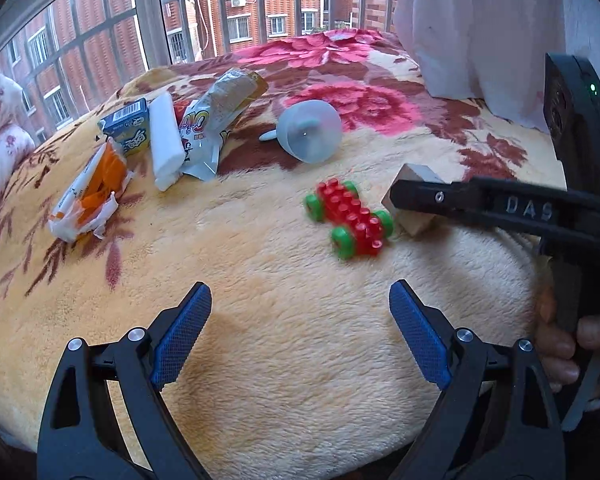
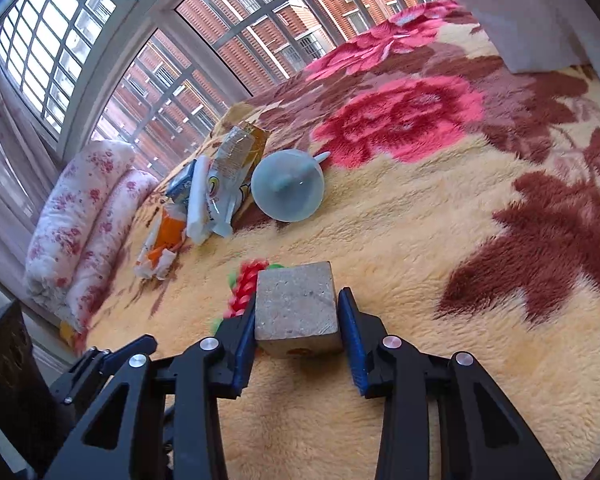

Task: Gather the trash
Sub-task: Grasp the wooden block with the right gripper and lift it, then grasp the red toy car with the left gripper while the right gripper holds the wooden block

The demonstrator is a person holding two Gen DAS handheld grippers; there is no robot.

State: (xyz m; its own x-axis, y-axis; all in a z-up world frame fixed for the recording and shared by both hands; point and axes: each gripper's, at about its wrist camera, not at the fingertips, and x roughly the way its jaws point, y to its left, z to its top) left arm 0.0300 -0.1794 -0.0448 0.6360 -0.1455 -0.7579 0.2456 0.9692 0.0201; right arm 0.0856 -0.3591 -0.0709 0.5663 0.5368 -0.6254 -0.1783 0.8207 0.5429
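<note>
The block (image 2: 296, 306) sits between the fingers of the right tool (image 2: 298, 334), low on the blanket (image 2: 439, 240), right beside the toy car (image 1: 349, 218). The pads touch or nearly touch its two side faces, so the tool is narrowed to the block's width; whether it is truly clamped I cannot tell. The block looks like rough stone or pressed wood: stiff, square-edged, probably a little heavy for its size, not fragile. Flat parallel faces suit the ribbed pads, and a hold across the middle of the sides, as now, should keep it from twisting.

The left tool (image 1: 300, 336) hangs wide open over bare blanket, holding nothing.

The real trash lies farther off by the window: a torn orange wrapper (image 1: 90, 196), a white tissue pack (image 1: 164, 146), a blue carton (image 1: 130, 130) and a crinkled snack bag (image 1: 216, 120), bunched together and partly overlapping. These look light, soft and slippery; a pinch on a folded edge or the carton's flat sides seems safest. A pale blue lid (image 1: 309, 132) lies just beside the bag.
</note>
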